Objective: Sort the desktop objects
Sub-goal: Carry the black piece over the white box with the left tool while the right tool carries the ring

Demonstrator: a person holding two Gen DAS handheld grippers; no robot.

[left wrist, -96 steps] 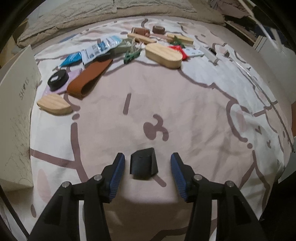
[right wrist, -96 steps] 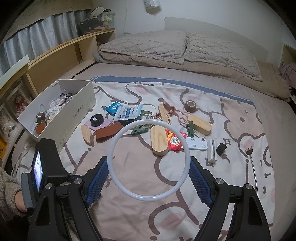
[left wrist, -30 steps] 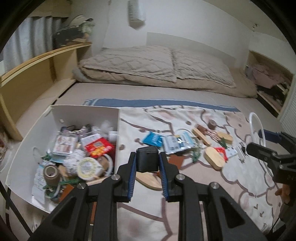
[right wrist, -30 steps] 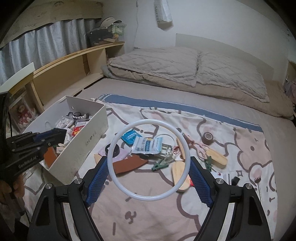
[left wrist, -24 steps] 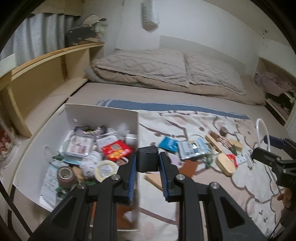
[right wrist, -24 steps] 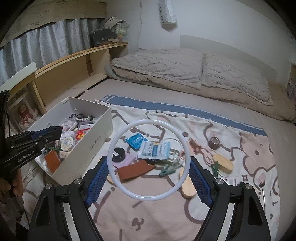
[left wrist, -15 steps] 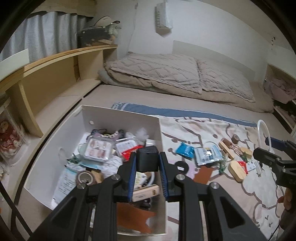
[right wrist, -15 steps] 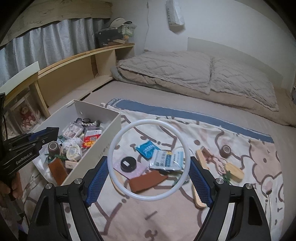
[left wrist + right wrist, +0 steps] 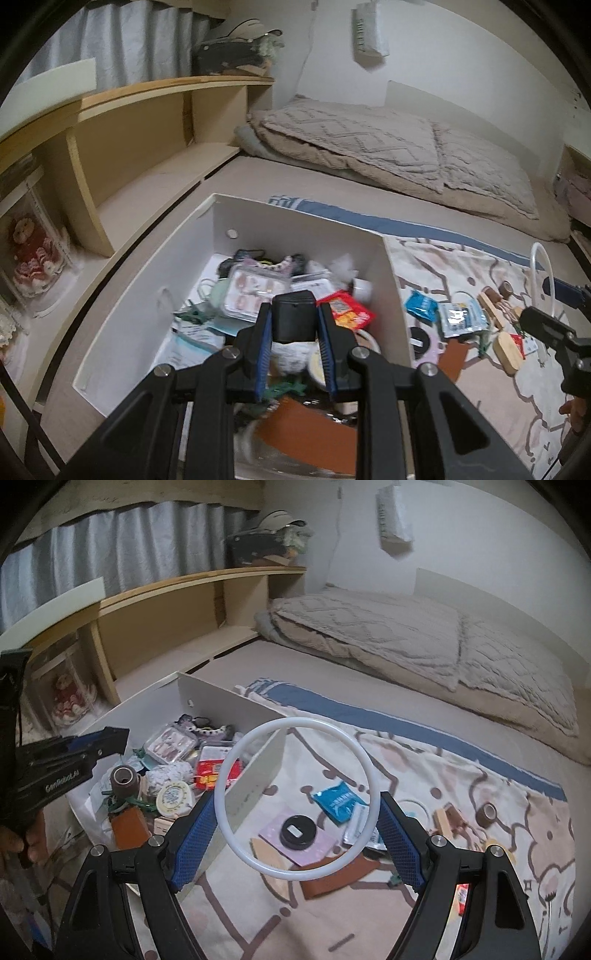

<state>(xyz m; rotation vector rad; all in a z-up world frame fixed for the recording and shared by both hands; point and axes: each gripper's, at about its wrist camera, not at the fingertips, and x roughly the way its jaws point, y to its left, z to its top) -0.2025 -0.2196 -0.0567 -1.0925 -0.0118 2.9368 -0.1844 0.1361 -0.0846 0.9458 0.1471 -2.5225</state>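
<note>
My left gripper (image 9: 294,330) is shut on a small black box (image 9: 294,317) and holds it above the open white storage box (image 9: 306,230), which is full of small items. My right gripper (image 9: 297,825) is shut on a white plastic ring (image 9: 236,755), held in the air over the box's right wall (image 9: 255,771) and the patterned sheet. The left gripper also shows at the left of the right wrist view (image 9: 110,738); the black box is hidden there. The ring shows edge-on in the left wrist view (image 9: 535,258).
Loose items lie on the sheet right of the box: a black round tin (image 9: 297,832), a blue packet (image 9: 338,801), a brown strap (image 9: 340,877), wooden pieces (image 9: 508,349), a tape roll (image 9: 487,812). A wooden shelf (image 9: 155,147) runs along the left. Pillows (image 9: 406,635) lie behind.
Both grippers have swung left toward the white box. The left gripper, which picked the black box off the sheet, now holds it over the box's contents. The ring now overlaps the box's wall.
</note>
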